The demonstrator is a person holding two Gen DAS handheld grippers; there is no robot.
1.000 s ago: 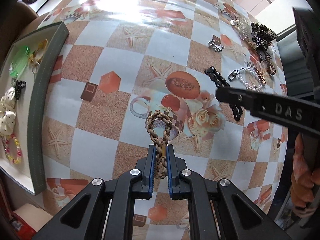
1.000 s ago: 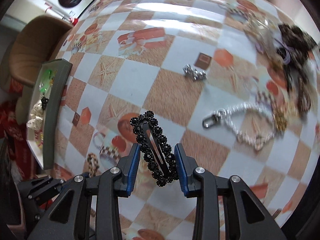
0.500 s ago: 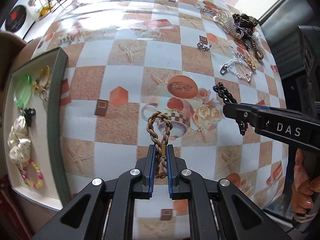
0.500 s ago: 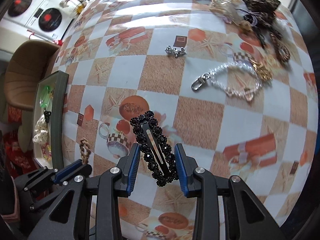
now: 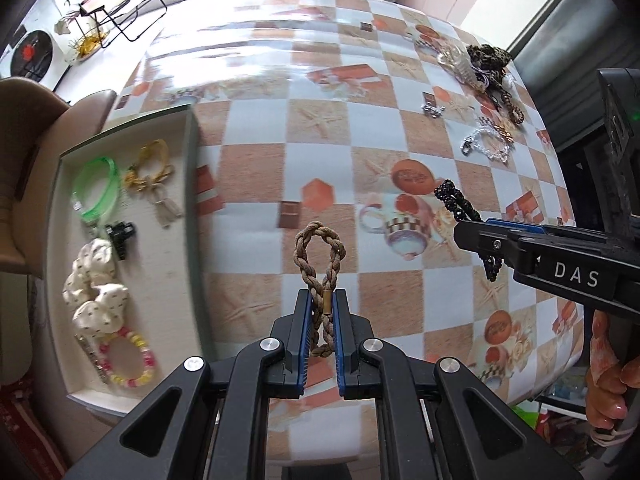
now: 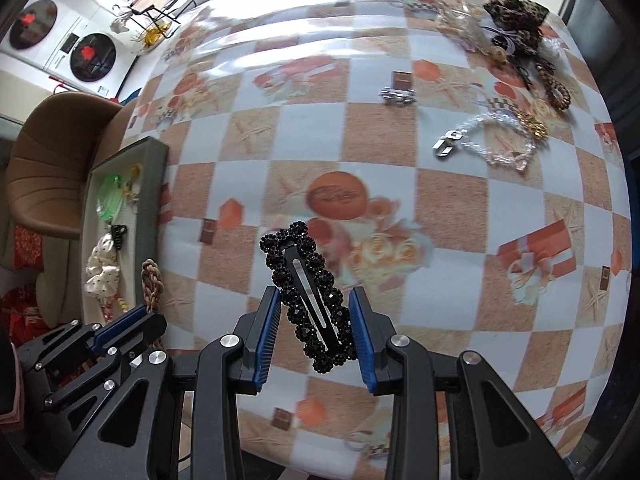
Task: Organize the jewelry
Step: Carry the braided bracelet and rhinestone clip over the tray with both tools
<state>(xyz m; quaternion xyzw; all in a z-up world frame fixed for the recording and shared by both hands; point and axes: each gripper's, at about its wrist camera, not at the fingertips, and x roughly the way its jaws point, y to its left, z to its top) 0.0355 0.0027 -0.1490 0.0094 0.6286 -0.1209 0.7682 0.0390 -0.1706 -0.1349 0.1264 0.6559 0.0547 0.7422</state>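
nearby, a tray holds a scrunchie and bracelets.

A table covered with a glossy checked oilcloth of white and sandy-brown squares, printed with starfish, cups, roses and gift boxes, carries everything. At its left edge lies a shallow dark-green tray with a cream lining. On the far right of the cloth lie a small silver clip, a clear beaded chain with a silver clasp and, at the far right corner, a heap of leopard-print and gold hair pieces.
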